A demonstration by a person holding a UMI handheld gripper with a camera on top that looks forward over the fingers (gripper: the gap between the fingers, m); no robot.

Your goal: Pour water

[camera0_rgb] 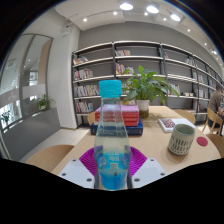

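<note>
A clear plastic water bottle [111, 140] with a blue cap and blue label stands upright between my fingers, held above the wooden table [150, 145]. My gripper [111, 168] is shut on the bottle's lower body, with the magenta pads [89, 161] pressing on both sides. A grey-green mug [181, 138] with a dark band stands on the table beyond the fingers to the right.
A potted green plant [148, 88] stands at the table's far side with stacked books [126, 124] near it. A book or box [168, 125] lies by the mug. Bookshelves [150, 65] line the back wall. Chair backs [48, 155] flank the table.
</note>
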